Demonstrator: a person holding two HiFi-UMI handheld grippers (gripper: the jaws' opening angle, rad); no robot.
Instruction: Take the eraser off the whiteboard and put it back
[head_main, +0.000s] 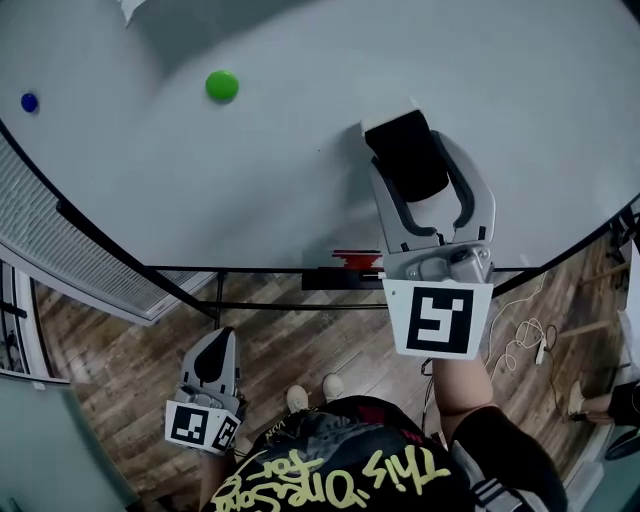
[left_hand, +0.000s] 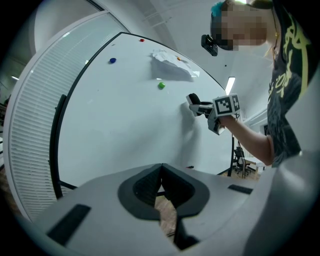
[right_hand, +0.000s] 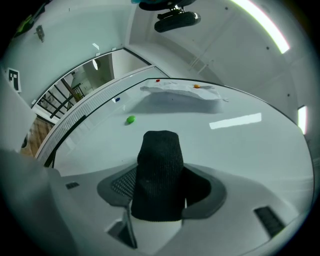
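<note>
A white whiteboard (head_main: 300, 170) with a dark frame is standing over a wood plank floor (head_main: 300, 340). The person's right arm is reaching forward and up, and the right gripper (head_main: 408, 135) is clamping its two jaws on the one black eraser (head_main: 412, 165), which is standing out past the jaws at the board's face. Whether it is touching cannot be told. The left gripper (head_main: 213, 350) is hanging low beside the body, well apart from the board, with its jaws pressed together on nothing.

Bare board is lying all round the eraser, and the lower frame edge is running near, below it. Four magnets are sitting far off: one green (right_hand: 130, 119), one blue (right_hand: 116, 99), and a red (right_hand: 158, 80) and an orange (right_hand: 196, 86) along one crumpled paper sheet (right_hand: 180, 91).
</note>
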